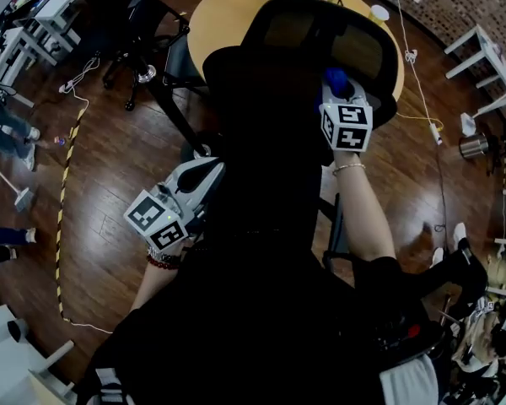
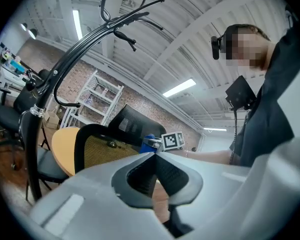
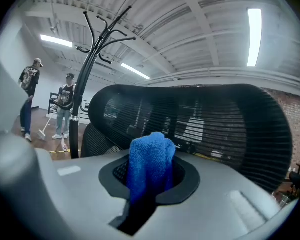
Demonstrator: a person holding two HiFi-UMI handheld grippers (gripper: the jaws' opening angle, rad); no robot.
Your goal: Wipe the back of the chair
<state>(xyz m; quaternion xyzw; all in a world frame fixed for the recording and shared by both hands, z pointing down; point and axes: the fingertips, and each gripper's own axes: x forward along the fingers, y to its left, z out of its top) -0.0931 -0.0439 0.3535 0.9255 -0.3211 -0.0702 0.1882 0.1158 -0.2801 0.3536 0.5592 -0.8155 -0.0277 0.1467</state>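
The black mesh-backed chair (image 1: 316,36) stands right in front of me, its backrest filling the right gripper view (image 3: 220,119). My right gripper (image 1: 336,91) is up at the top of the backrest, shut on a bunched blue cloth (image 3: 150,161) whose tip (image 1: 334,78) shows above the marker cube. The cloth sits just short of the mesh; I cannot tell if they touch. My left gripper (image 1: 204,174) is lower on the chair's left side, shut with nothing between its jaws (image 2: 154,156). In the left gripper view the chair back (image 2: 97,146) and the blue cloth (image 2: 149,140) lie ahead.
A round yellow table (image 1: 215,15) stands behind the chair. A black coat stand (image 2: 45,99) rises on the left, with another dark office chair (image 1: 143,32) nearby. Two people (image 3: 30,99) stand far off. White shelving (image 1: 485,66) is at the right, and cables cross the wooden floor (image 1: 110,167).
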